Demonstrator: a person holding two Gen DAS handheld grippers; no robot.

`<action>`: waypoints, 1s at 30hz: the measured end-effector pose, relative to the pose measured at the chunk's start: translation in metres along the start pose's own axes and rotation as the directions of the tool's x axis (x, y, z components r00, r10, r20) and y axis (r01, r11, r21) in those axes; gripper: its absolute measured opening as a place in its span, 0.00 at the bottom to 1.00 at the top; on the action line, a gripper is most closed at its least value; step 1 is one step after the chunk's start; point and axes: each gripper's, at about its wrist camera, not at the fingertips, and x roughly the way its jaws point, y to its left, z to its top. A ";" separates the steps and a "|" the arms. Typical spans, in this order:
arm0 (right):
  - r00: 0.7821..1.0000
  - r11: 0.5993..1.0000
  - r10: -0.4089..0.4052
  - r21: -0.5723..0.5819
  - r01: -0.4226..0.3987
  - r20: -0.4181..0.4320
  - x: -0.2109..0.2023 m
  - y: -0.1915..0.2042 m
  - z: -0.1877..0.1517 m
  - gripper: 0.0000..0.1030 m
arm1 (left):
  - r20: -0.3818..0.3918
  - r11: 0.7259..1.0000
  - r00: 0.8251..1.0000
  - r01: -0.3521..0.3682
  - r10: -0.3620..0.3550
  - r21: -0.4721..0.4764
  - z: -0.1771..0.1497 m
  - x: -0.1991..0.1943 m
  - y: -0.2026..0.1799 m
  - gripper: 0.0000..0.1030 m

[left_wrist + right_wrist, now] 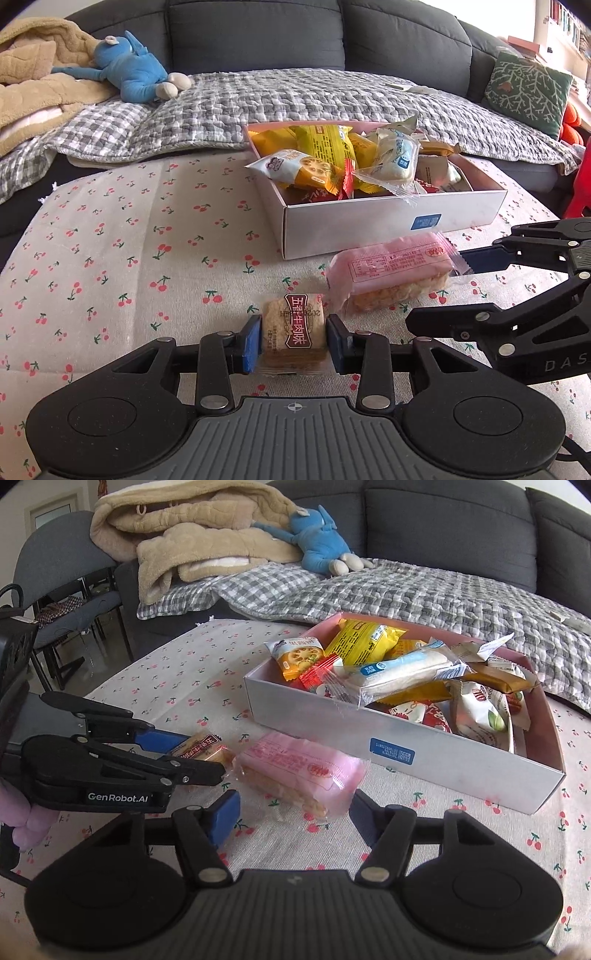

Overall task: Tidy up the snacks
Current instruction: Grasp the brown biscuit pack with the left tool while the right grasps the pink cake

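My left gripper [293, 341] is shut on a small square cracker pack with a dark red label [293, 334], low over the cherry-print cloth; it also shows in the right wrist view [201, 752]. A pink-wrapped rice crisp bar [391, 275] lies just beyond, in front of the white snack box [391, 225]. My right gripper [291, 814] is open, its fingers on either side of the near end of the pink bar [299, 771]. The box [424, 760] holds several wrapped snacks.
The cherry-print cloth [129, 266] covers the table. Behind it is a grey sofa [258, 33] with a checked quilt, a tan blanket and a blue plush toy [129, 70]. A green cushion [524, 92] sits at the right. Chairs [62, 590] stand at the left.
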 end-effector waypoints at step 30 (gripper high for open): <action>1.000 0.993 -0.021 -0.116 0.020 -0.010 0.007 0.019 0.003 0.77 | -0.037 0.995 0.996 -0.078 0.076 -0.054 0.005 -0.001 0.020 0.33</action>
